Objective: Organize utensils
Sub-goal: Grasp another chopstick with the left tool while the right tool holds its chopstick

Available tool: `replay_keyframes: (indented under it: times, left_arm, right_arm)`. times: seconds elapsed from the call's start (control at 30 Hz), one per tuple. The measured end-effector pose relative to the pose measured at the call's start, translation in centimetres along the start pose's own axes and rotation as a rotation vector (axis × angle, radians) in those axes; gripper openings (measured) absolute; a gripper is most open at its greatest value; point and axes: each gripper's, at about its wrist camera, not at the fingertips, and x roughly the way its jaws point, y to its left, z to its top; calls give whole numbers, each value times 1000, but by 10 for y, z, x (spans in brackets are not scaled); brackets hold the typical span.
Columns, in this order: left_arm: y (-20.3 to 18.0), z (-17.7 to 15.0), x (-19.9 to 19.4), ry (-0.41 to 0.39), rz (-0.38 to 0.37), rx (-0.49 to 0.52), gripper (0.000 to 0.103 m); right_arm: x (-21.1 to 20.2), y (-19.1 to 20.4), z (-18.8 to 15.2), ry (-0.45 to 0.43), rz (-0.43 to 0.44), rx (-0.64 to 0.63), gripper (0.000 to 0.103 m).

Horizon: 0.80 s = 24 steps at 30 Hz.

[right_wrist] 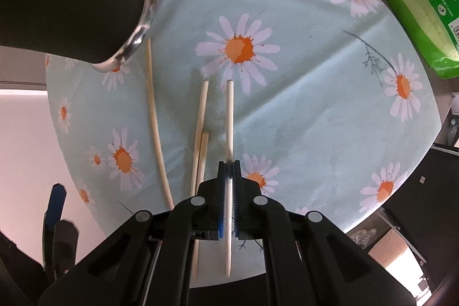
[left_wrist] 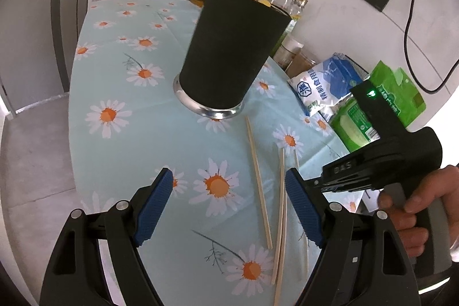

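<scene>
1. The black utensil holder (left_wrist: 229,53), with a shiny metal base ring, stands upright on the daisy-print tablecloth (left_wrist: 137,139); a few wooden sticks poke out of its top
2. The right gripper (right_wrist: 229,171) points down at the cloth on the near side of the holder, its blue pads pressed together on one pale chopstick (right_wrist: 229,116), which runs lengthwise between them and sticks out past the tips
3. Three more chopsticks lie flat on the cloth: a long one (right_wrist: 156,128) closest to the holder's base, and a pair (right_wrist: 200,139) lying side by side between it and the clamped chopstick
4. The left gripper (left_wrist: 229,208) hangs in front of the holder, jaws wide apart with nothing between them
5. A hand (left_wrist: 413,214) grips the right tool's handle
6. Salt and green packets (left_wrist: 381,105) sit to the right of the holder, bottles behind it
</scene>
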Motion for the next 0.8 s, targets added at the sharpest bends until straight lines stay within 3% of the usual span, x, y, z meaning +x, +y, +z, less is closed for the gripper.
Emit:
replay_keyframes:
  times: [0.33, 0.53, 0.8]
  left_arm:
    - [-20, 15, 34, 121, 58, 27, 76]
    - [-32, 23, 61, 223, 78, 37, 67]
    - [-43, 33, 106, 400, 133, 37, 45]
  right_arm:
    - [-43, -19, -2, -64, 145, -71, 5]
    - [-61, -32, 15, -87, 248, -118, 5]
    - [-73, -52, 28, -80, 330, -151, 5]
